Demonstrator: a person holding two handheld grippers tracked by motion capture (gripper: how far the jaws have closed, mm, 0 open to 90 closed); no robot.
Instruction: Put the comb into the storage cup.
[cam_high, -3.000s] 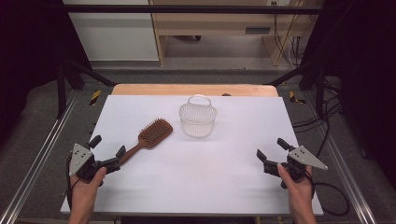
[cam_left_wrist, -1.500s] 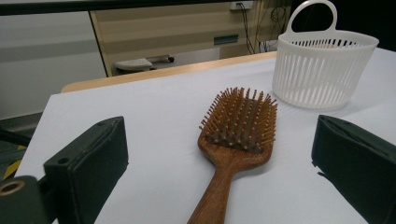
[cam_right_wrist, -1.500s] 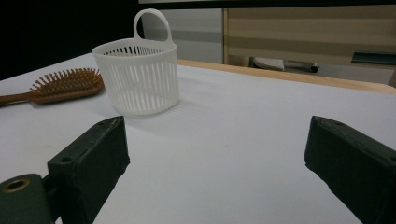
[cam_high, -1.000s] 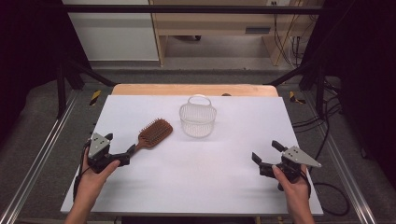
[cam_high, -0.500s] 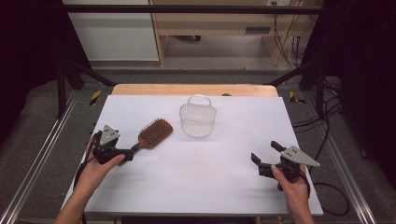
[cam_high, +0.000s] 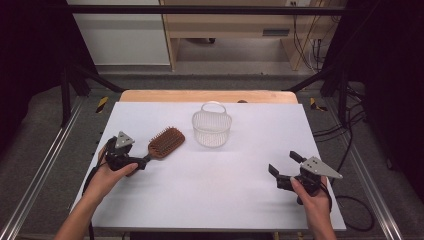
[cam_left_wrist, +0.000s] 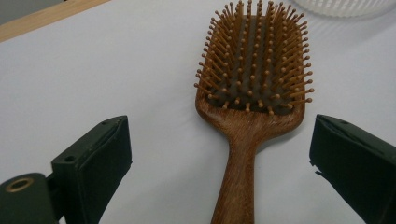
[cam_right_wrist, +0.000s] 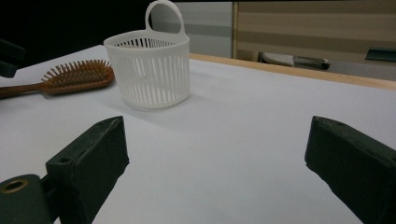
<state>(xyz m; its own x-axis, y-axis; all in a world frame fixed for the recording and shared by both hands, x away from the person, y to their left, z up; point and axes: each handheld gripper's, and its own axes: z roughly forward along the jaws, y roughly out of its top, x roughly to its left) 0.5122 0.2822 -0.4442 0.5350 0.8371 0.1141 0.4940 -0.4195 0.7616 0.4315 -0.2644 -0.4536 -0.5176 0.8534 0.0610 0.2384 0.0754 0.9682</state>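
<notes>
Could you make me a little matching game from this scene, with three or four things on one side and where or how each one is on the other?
Things:
1. hairbrush
2. basket
3. left gripper
4. right gripper

States:
a. open over bare table, near the right edge
b. white, slotted, upright at mid-table
c. wooden, lying bristles up
d. open, jaws either side of the brush handle

Pairs: 1-c, 2-b, 3-d, 4-a

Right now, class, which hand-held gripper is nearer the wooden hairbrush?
Left. The left hand-held gripper has open jaws straddling the hairbrush handle; the right hand-held gripper hovers far across the table.
</notes>
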